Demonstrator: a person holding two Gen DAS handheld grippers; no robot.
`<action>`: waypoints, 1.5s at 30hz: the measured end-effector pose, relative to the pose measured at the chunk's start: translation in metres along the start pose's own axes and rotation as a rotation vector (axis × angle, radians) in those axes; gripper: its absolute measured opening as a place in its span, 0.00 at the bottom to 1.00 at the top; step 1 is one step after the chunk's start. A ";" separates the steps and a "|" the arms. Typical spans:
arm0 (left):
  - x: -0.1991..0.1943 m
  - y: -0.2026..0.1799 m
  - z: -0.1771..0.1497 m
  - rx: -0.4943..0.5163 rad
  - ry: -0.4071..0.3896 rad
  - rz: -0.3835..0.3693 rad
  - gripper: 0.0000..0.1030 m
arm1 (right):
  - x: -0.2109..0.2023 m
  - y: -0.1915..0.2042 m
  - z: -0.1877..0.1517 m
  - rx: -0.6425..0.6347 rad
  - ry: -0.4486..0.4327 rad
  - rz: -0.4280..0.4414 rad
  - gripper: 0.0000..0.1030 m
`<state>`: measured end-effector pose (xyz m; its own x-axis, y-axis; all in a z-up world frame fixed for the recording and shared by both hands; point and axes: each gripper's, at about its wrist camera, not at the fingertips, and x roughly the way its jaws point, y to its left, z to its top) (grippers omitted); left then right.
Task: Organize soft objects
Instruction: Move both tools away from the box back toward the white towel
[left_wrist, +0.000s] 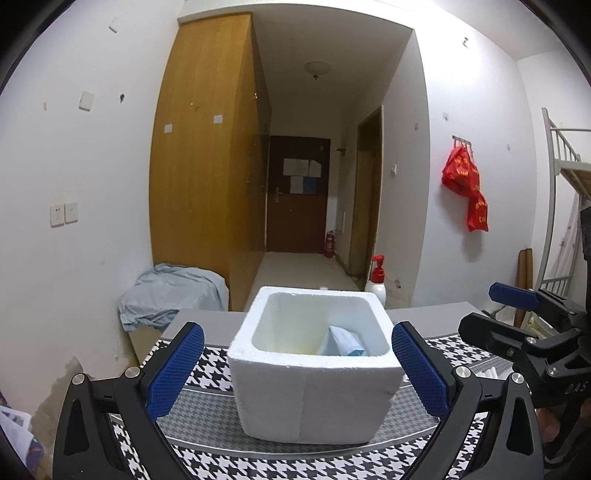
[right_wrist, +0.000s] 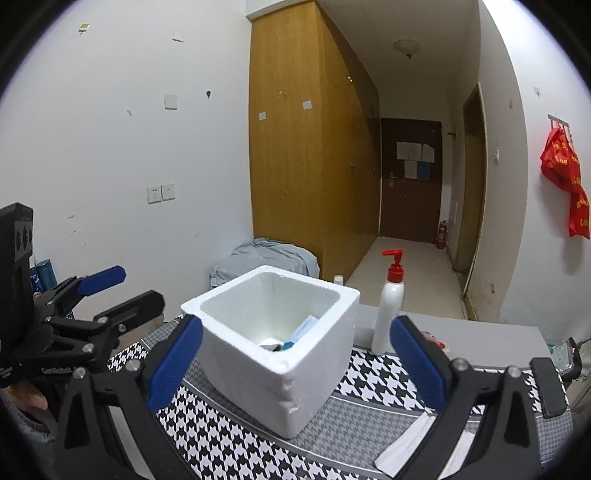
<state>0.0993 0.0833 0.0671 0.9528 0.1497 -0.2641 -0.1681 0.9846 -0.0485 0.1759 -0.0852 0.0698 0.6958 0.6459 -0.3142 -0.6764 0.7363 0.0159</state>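
Left gripper (left_wrist: 297, 373) and right gripper (right_wrist: 295, 363) both spread wide, empty, flanking the foam box (right_wrist: 273, 347) on the houndstooth mat (right_wrist: 221, 435) near the bench's front edge. A blue-white soft packet (left_wrist: 341, 341) lies inside. Risk: the light box slides or tips if clipped; beyond, the pump bottle (right_wrist: 388, 310) could topple.

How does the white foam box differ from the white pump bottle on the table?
The foam box is wide, squarish and open-topped, with items inside; the pump bottle is tall, slim and closed by a red pump. The box sits on the houndstooth cloth; the bottle stands behind it, near the cloth's far edge. Both are white and upright.
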 end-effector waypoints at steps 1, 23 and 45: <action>-0.001 -0.001 -0.002 0.002 -0.002 0.001 0.99 | -0.002 -0.001 -0.002 0.004 -0.002 -0.001 1.00; -0.011 -0.016 -0.055 0.044 0.005 -0.014 0.99 | -0.027 -0.015 -0.061 0.050 0.008 -0.120 1.00; 0.022 -0.070 -0.084 0.085 0.102 -0.157 0.99 | -0.045 -0.074 -0.098 0.158 0.073 -0.271 1.00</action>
<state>0.1108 0.0098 -0.0161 0.9345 -0.0117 -0.3558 0.0064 0.9999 -0.0161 0.1709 -0.1886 -0.0101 0.8224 0.4097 -0.3947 -0.4188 0.9056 0.0673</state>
